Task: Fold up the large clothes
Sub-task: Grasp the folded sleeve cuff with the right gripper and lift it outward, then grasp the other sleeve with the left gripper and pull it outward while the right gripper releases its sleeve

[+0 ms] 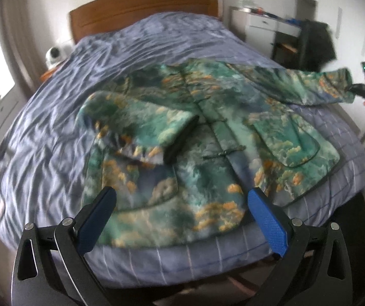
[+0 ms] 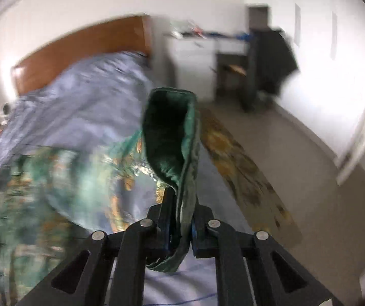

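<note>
Green printed jacket (image 1: pixel 208 137) front-up, one sleeve (image 2: pixel 172 132) lifted

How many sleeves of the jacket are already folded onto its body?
1. The left sleeve lies folded across the jacket; the right sleeve is stretched out, its cuff held by the right gripper.

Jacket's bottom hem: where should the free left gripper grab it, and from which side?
Take the jacket at its near hem, coming in low from the foot of the bed. That edge lies flat and exposed just ahead of the open left gripper; the right gripper already pinches the right sleeve cuff.
</note>
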`<state>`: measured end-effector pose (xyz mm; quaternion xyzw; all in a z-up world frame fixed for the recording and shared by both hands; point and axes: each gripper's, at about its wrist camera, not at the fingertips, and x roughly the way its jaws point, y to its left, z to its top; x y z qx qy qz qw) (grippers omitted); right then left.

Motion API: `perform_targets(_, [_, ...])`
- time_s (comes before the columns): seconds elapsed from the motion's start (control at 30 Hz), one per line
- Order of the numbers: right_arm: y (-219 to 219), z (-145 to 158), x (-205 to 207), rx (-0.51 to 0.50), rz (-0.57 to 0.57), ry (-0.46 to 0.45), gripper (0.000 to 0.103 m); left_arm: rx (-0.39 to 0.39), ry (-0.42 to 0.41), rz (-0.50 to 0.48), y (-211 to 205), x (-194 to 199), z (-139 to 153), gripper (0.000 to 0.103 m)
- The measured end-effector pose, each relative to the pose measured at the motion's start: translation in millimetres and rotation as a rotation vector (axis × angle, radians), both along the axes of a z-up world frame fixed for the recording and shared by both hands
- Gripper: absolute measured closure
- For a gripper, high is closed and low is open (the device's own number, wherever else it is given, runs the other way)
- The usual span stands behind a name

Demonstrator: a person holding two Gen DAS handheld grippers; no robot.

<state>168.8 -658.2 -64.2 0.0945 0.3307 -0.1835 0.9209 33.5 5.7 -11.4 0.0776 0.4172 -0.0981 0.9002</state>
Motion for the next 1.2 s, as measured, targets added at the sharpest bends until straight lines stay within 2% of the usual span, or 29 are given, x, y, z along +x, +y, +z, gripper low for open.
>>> perform_targets(0.07, [-23.4, -35.7, -2.0, 0.053, -0.064, 0.057, 0.081, 0.043, -0.008, -0.047, -0.1, 16.2, -0.6, 0.001])
perform_targets(0.13, [-31.3, -59.3, -9.1, 0.042, -0.163, 0.095, 0.036, 0.094, -0.021, -0.095, -1.0, 34.2, -2.5, 0.001])
perform_targets(0.17, [-31.8, -64.3, -14.9, 0.035, -0.184, 0.101, 0.031, 0.122, -0.023, -0.125, -2.9, 45.4, -5.9, 0.001])
perform_targets(0.27, [-12.4, -69.0, -38.3, 0.007, -0.183, 0.09, 0.031, 0.221, -0.007, -0.207, -13.1, 78.7, -24.7, 0.001])
perform_targets(0.37, [23.8, -60.0, -65.7, 0.013, -0.101, 0.045, 0.031, 0.294, 0.032, -0.303, -27.4, 110.4, -56.2, 0.001])
perform_targets(0.47, [64.3, -46.9, -88.3, 0.017, -0.005, 0.006, 0.031, 0.358, 0.084, -0.307, -32.9, 143.1, -96.5, 0.001])
perform_targets(0.5, [79.4, -44.8, -90.5, 0.015, 0.026, -0.009, 0.031, 0.358, 0.105, -0.295, -30.6, 151.0, -106.1, 0.008])
perform_targets(0.53, [102.0, -39.8, -101.0, 0.003, 0.069, -0.029, 0.031, 0.33, 0.142, -0.272, -23.1, 162.4, -116.4, 0.018])
perform_targets(0.6, [129.7, -35.0, -114.7, -0.016, 0.129, -0.052, 0.031, 0.243, 0.189, -0.237, -6.6, 173.3, -119.0, 0.071])
perform_targets(0.63, [147.9, -32.5, -123.7, -0.034, 0.166, -0.065, 0.03, 0.149, 0.201, -0.218, 8.2, 174.8, -113.3, 0.08])
perform_targets(0.67, [168.6, -30.8, -132.9, -0.066, 0.203, -0.081, 0.031, 0.095, 0.205, -0.208, 16.8, 173.9, -106.1, 0.09])
perform_targets(0.7, [186.9, -31.2, -137.3, -0.098, 0.237, -0.097, 0.03, 0.056, 0.181, -0.183, 28.3, 170.0, -92.4, 0.093])
perform_targets(0.77, [219.1, -33.1, -148.2, -0.147, 0.295, -0.124, 0.03, 0.058, 0.11, -0.136, 45.1, 160.7, -67.6, 0.093])
perform_targets(0.9, [258.8, -31.8, -154.6, -0.113, 0.37, -0.166, 0.03, -0.005, -0.011, -0.003, 112.9, 141.5, -2.5, 0.093])
perform_targets(0.93, [270.4, -29.3, -154.9, -0.11, 0.389, -0.18, 0.03, -0.018, -0.044, 0.057, 139.7, 137.2, 15.3, 0.093])
perform_targets(1.03, [289.1, -20.9, -157.8, -0.128, 0.429, -0.217, 0.03, -0.006, -0.1, 0.205, 200.9, 123.8, 41.3, 0.093])
perform_targets(1.07, [295.0, -18.3, -156.8, -0.134, 0.442, -0.227, 0.03, -0.003, -0.106, 0.24, 212.5, 120.9, 42.4, 0.093])
perform_targets(1.13, [305.2, -12.4, -157.0, -0.132, 0.468, -0.248, 0.03, -0.02, -0.102, 0.37, 259.9, 115.9, 43.7, 0.092])
perform_targets(1.2, [312.3, -9.3, -155.8, -0.125, 0.485, -0.256, 0.03, -0.017, -0.084, 0.481, 296.9, 111.1, 33.6, 0.088])
